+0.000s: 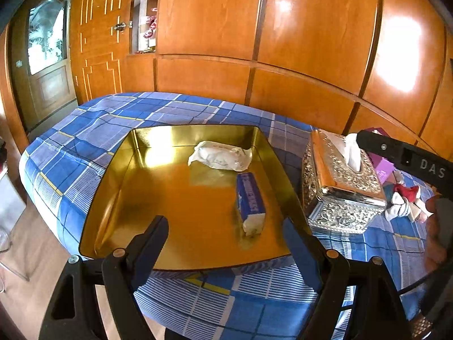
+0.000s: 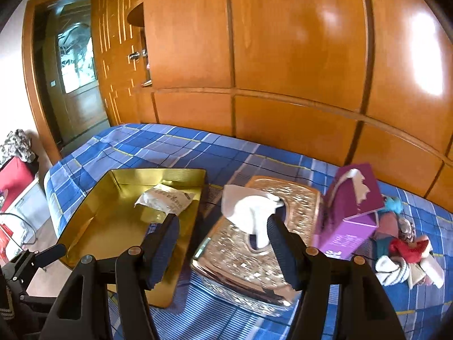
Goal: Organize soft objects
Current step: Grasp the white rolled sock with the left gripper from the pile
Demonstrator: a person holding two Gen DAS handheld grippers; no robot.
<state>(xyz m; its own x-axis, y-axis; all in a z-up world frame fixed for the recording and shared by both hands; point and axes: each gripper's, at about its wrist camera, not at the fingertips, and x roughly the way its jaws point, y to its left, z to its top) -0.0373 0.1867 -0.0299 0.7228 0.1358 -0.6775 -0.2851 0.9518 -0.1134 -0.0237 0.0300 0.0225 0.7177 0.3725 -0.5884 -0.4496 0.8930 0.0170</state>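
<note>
A white pack (image 1: 220,155) and a blue pack (image 1: 250,202) lie flat in the gold tray (image 1: 119,170), near its right wall. Socks (image 2: 407,257) sit heaped on the bed right of the purple box (image 2: 351,212).

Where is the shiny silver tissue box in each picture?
Left wrist view: the silver tissue box sits on the right side, just right of the gold tray, with a white tissue sticking up.
Right wrist view: it is in the lower middle, straight ahead of the open right claw.
Shared landmark: the gold tray, left of the box in both views.
</note>
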